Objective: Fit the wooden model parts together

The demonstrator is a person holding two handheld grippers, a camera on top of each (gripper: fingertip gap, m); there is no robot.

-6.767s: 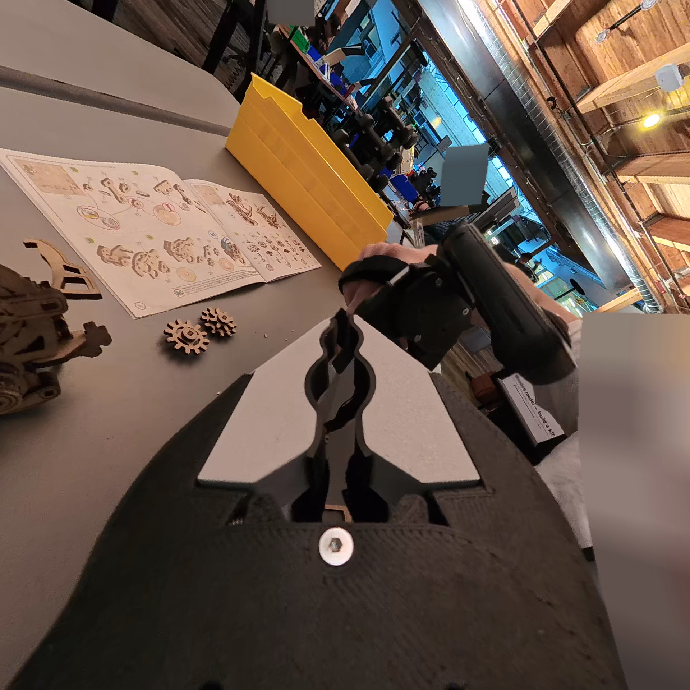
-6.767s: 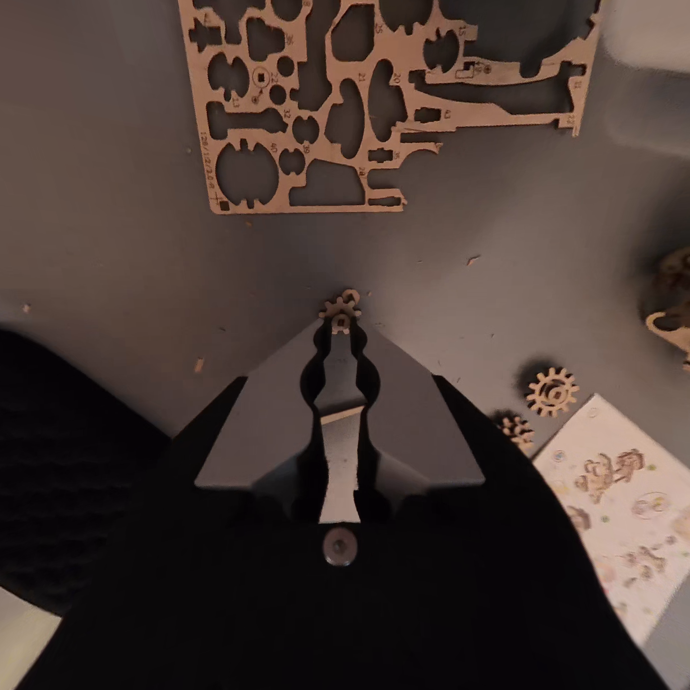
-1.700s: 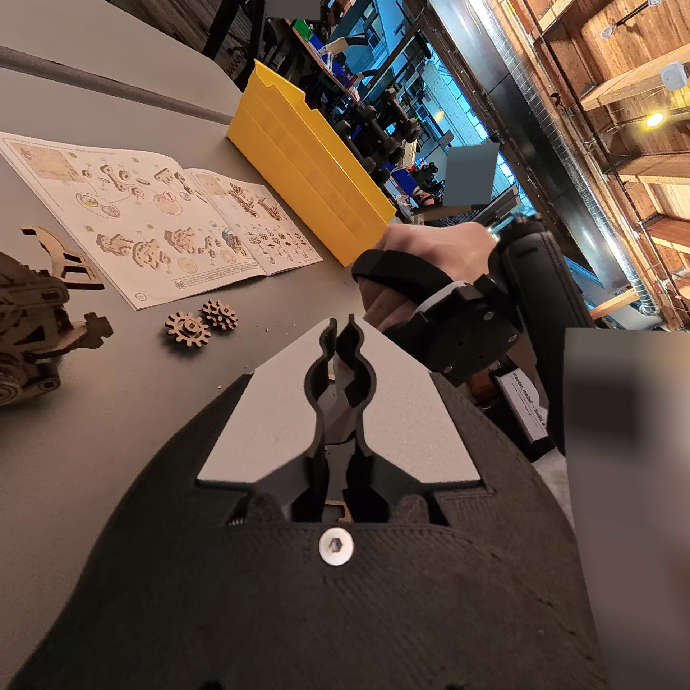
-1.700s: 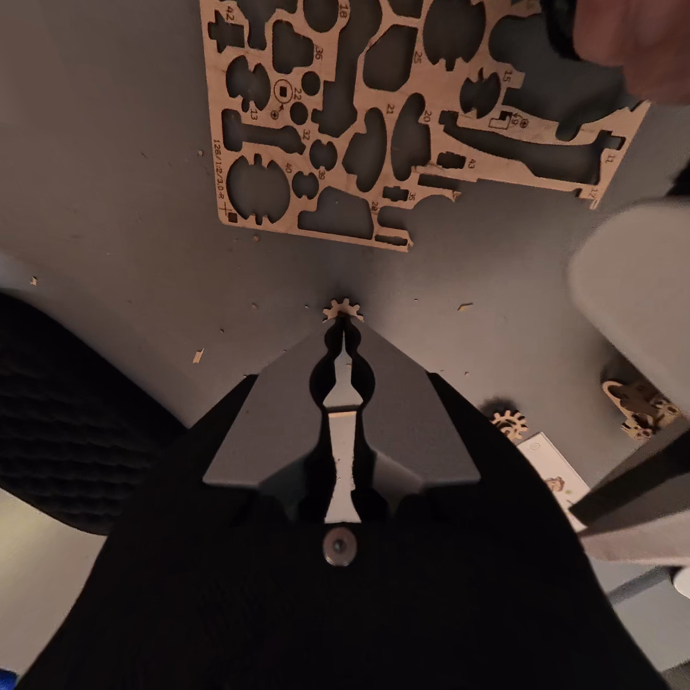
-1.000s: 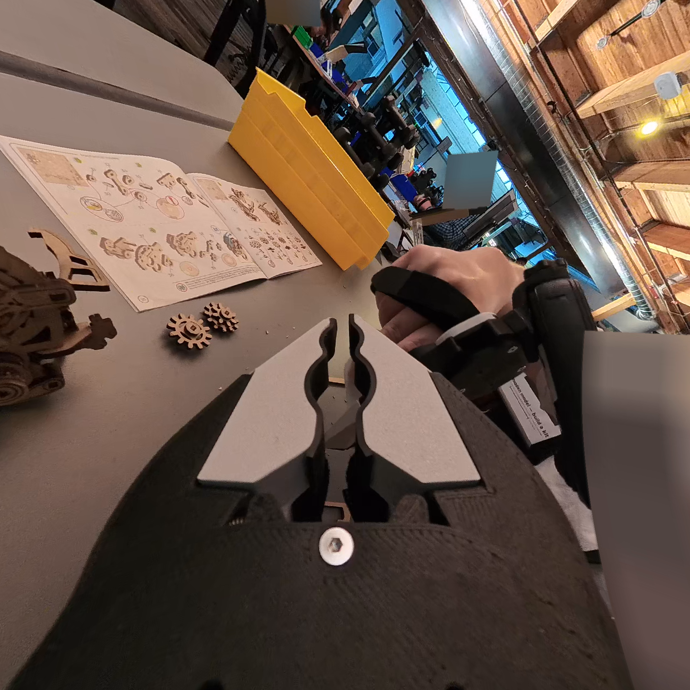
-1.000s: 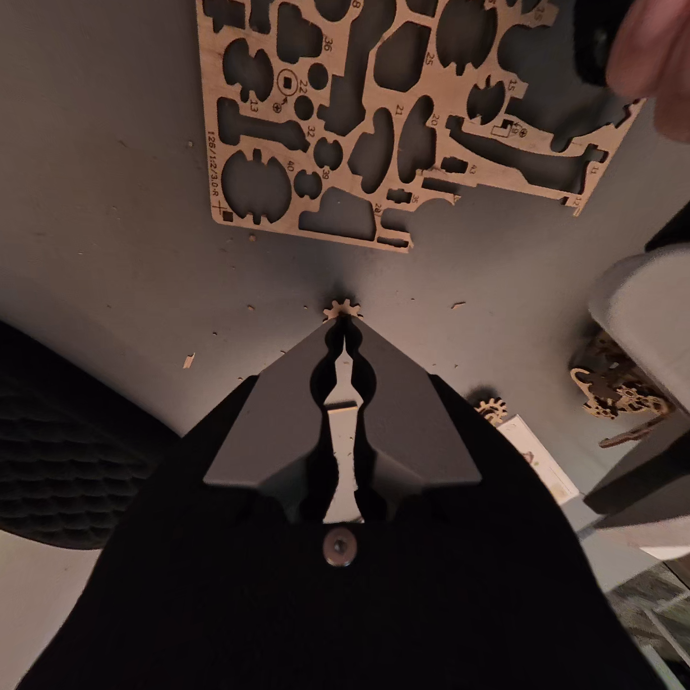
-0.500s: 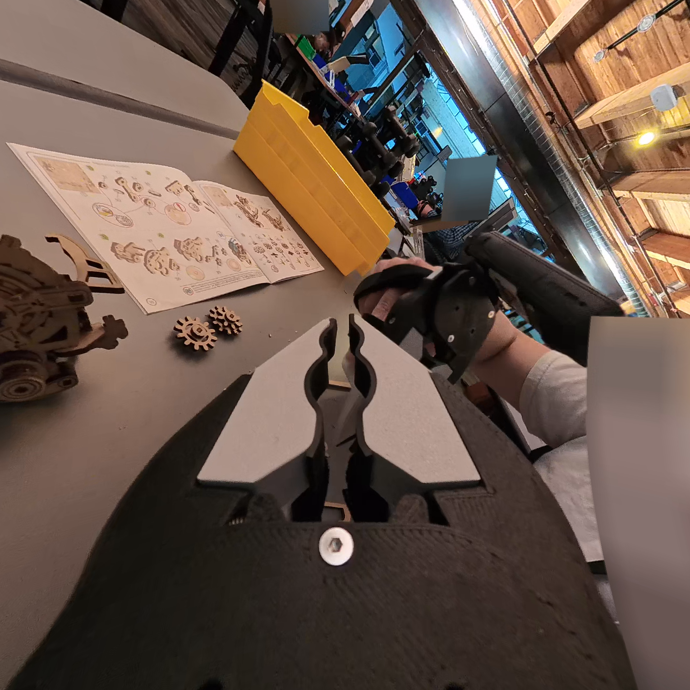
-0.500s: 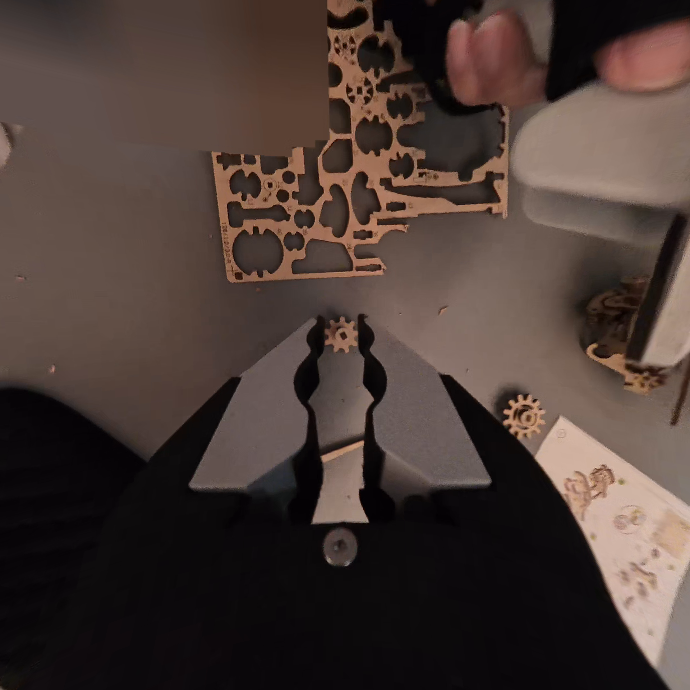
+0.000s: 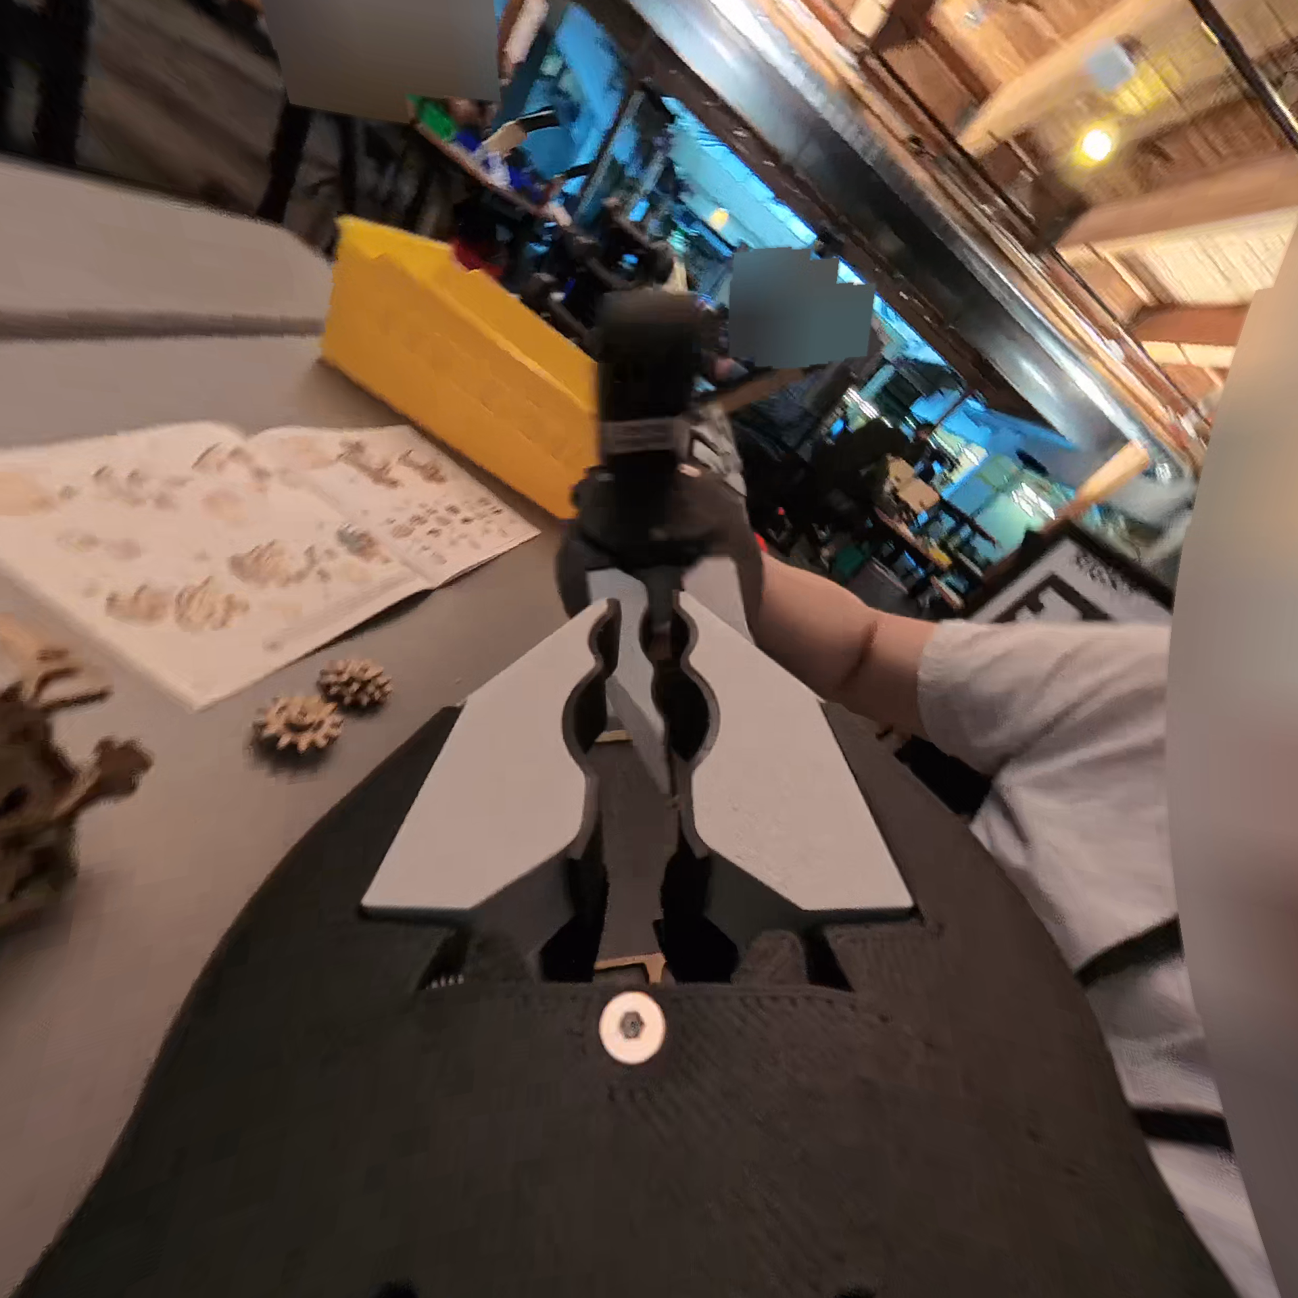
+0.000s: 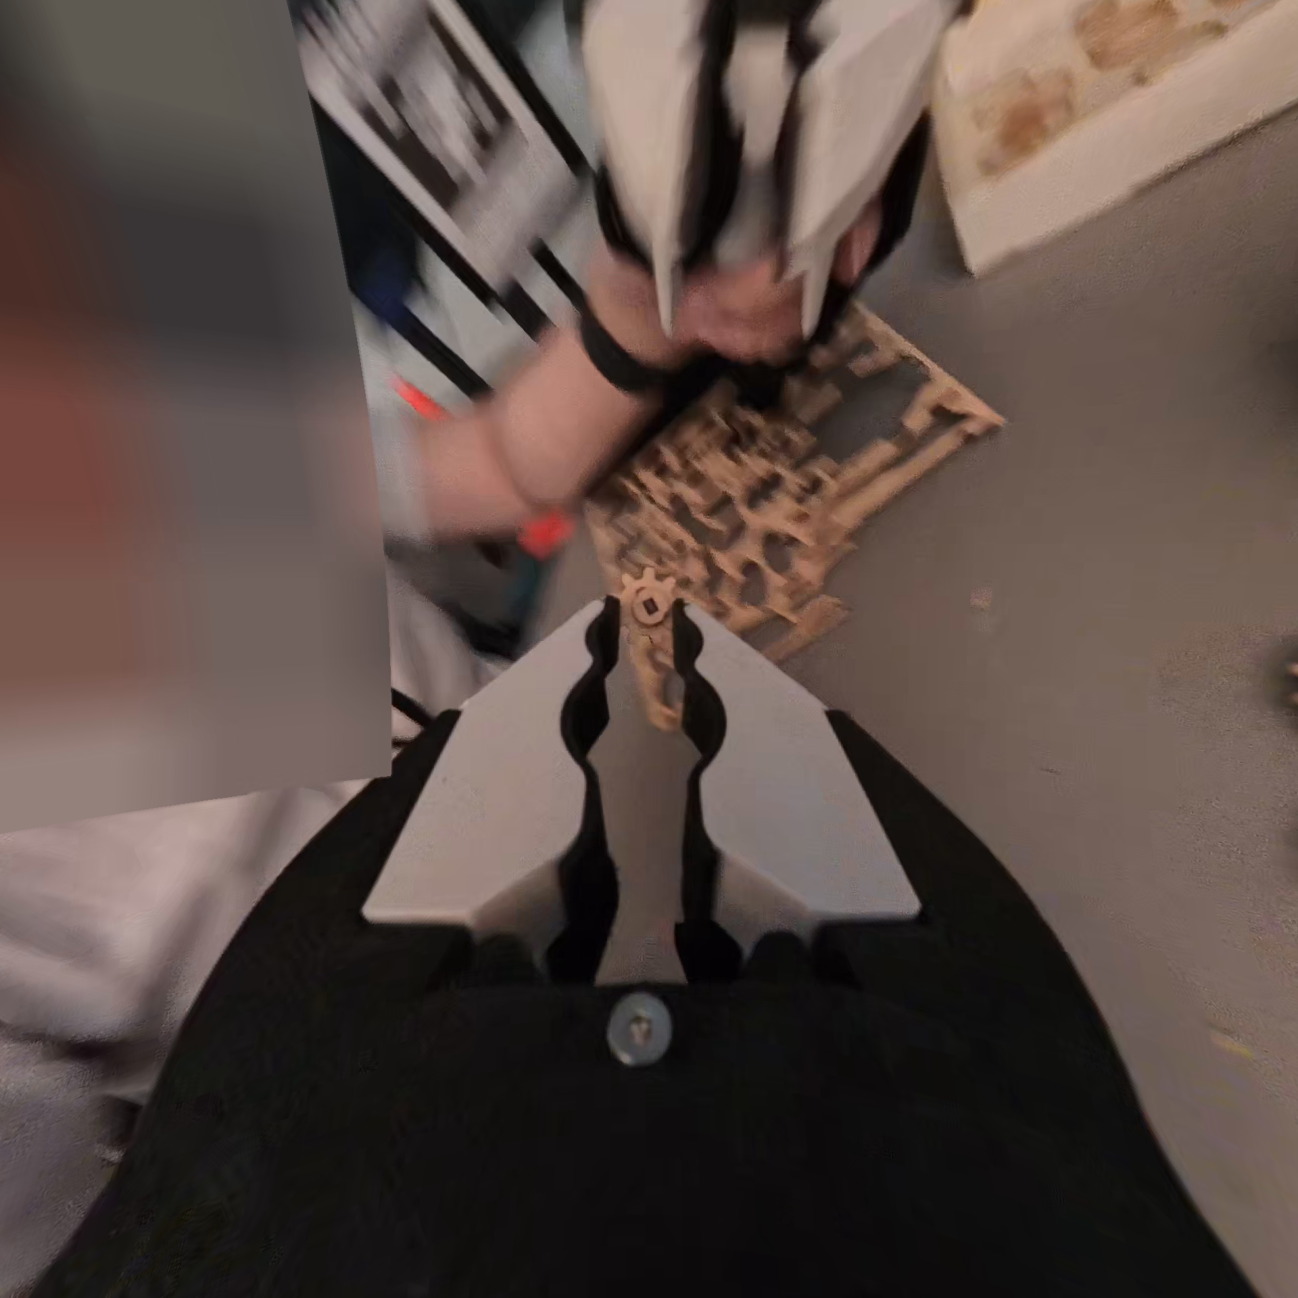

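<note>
My right gripper (image 10: 646, 607) is shut on a small pale wooden gear (image 10: 647, 597) with a square hole and holds it above the table. Under it lies the punched-out wooden parts sheet (image 10: 772, 492). My left gripper (image 9: 646, 611) is open by a narrow gap and empty. It also shows blurred at the top of the right wrist view (image 10: 737, 309), tips pointing back at the gear. In the left wrist view the right gripper (image 9: 657, 583) faces me just beyond my fingertips, and the gear is hidden there.
Two brown gears (image 9: 295, 723) (image 9: 355, 685) lie on the grey table (image 9: 175, 913) by an open instruction booklet (image 9: 246, 527). A part-built wooden model (image 9: 35, 779) is at the left edge and a yellow bin (image 9: 456, 393) stands behind. A person's arm (image 9: 878, 667) is at right. My hands' fingertips stand some 9 centimeters from each other.
The right gripper closed on the small gear, lifted it off the table and swung round to face the left gripper. The left gripper opened slightly and turned towards it.
</note>
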